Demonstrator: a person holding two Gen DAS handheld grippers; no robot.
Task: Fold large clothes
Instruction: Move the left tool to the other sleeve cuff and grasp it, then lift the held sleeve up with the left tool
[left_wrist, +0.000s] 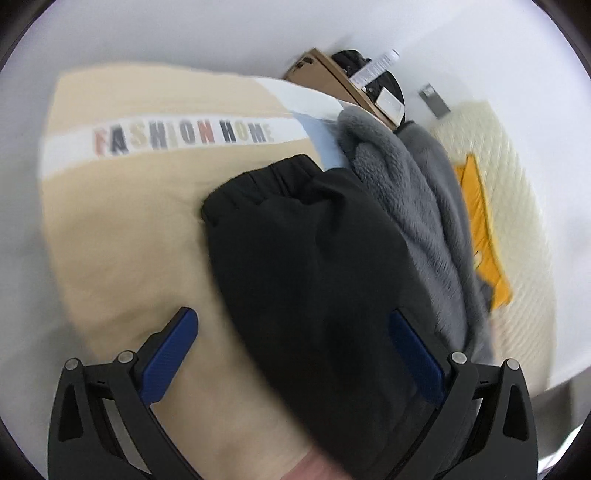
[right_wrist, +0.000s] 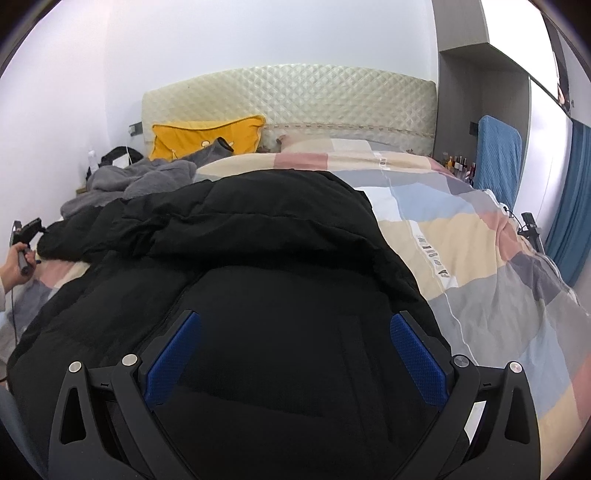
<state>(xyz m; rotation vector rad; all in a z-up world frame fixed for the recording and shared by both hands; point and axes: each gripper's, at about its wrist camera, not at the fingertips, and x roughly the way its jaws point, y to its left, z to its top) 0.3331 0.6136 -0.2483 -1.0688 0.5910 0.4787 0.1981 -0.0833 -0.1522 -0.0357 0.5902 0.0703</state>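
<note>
A large black padded jacket (right_wrist: 258, 258) lies spread over the patchwork quilt (right_wrist: 480, 258) on the bed, its hood toward the headboard. My right gripper (right_wrist: 295, 325) hovers open just above the jacket's body, blue pads (right_wrist: 417, 354) wide apart with nothing between them. In the left wrist view a black sleeve (left_wrist: 295, 229) with a gathered cuff stretches across the beige quilt panel (left_wrist: 129, 221). My left gripper (left_wrist: 291, 325) is open over that sleeve, the cloth passing between its fingers without being pinched. The left gripper (right_wrist: 26, 236) also shows at the far left, held by a hand.
A grey fleece garment (left_wrist: 406, 184) lies beside the sleeve, near a yellow pillow (right_wrist: 207, 136) and the quilted headboard (right_wrist: 295, 92). A brown nightstand (left_wrist: 332, 77) stands by the wall. A blue chair back (right_wrist: 498, 158) and a blue curtain (right_wrist: 576, 203) are on the right.
</note>
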